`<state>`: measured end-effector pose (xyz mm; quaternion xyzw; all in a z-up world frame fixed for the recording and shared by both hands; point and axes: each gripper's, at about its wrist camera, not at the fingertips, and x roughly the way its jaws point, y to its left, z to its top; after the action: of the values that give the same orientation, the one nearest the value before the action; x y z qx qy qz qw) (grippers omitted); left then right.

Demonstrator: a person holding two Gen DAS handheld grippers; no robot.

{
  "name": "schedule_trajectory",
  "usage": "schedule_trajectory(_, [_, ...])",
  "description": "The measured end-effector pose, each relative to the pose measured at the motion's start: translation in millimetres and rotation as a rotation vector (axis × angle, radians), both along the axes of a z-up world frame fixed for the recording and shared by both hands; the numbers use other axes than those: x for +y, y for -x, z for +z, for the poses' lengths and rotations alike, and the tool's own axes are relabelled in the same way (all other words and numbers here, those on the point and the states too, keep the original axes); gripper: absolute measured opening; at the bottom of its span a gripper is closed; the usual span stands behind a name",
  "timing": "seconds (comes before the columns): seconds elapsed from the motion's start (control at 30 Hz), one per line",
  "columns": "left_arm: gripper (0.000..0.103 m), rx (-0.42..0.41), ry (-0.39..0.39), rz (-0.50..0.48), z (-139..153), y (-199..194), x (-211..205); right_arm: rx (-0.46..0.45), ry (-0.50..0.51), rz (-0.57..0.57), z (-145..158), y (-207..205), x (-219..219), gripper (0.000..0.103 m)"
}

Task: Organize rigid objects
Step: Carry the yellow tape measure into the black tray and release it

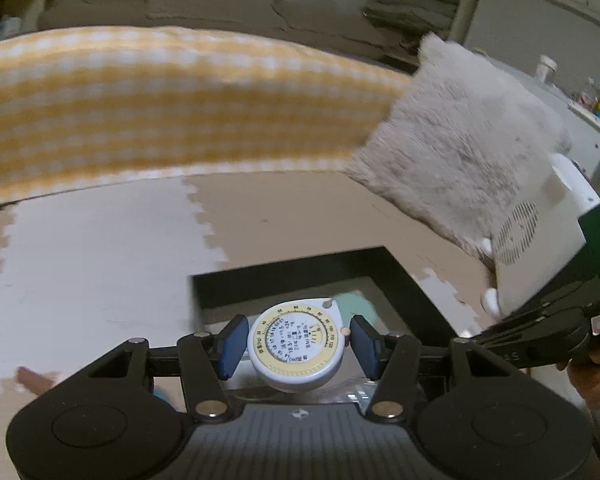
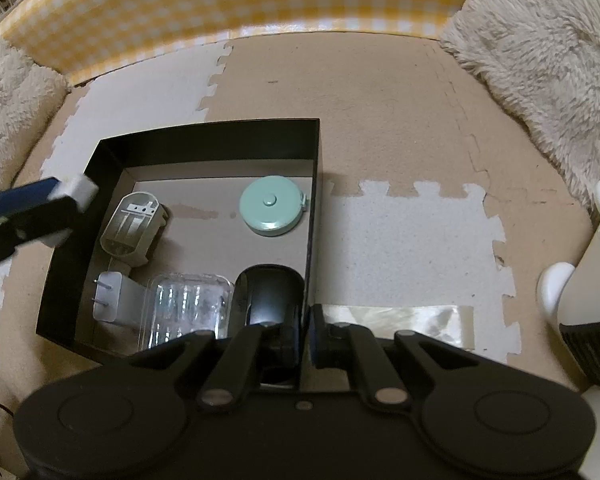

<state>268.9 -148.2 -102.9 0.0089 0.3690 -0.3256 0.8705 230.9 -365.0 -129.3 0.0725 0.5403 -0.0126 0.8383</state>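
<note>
Left wrist view, low centre: the left hand-held gripper (image 1: 296, 346) clamps a round tape measure (image 1: 296, 346) above the black box (image 1: 292, 276). The right hand-held gripper (image 2: 305, 330), jaws together, pinches the box wall. A loose grip on that smooth round case could drop it outside.

This is a home, most likely a living room or bedroom with play space on the floor. The floor (image 2: 400, 128) is laid with interlocking foam puzzle mats in beige and white, their toothed edges fitted together. A long cushion (image 1: 140, 112) covered in yellow and white checked cloth runs along the far side, and a shaggy grey pillow (image 1: 460, 152) leans beside it. Behind them a brown sofa or bed (image 1: 220, 12) stands against the wall, with folded cloth piled on it. At the far right a white cabinet (image 1: 580, 120) carries bottles and small household items. The light is dim and warm.
</note>
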Motion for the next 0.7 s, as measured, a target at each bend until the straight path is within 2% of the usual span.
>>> schedule_trajectory(0.2, [0.056,0.126,0.004,-0.017,-17.0,-11.2,-40.6,-0.001,-0.001,0.004,-0.1,0.2,-0.3,0.006])
schedule_trajectory(0.33, [0.056,0.179,-0.059,-0.025,-33.0,-19.4,-67.5,0.000,-0.001,0.002,-0.1,0.0,-0.1,0.006])
schedule_trajectory(0.5, [0.056,0.191,-0.196,-0.047,-51.3,-26.6,-92.1,0.001,-0.005,0.000,-0.1,0.2,-1.1,0.006])
schedule_trajectory(0.7, [0.057,0.183,-0.216,-0.049,-58.3,-35.9,-104.6,0.005,-0.001,0.000,0.2,-0.5,0.0,0.006])
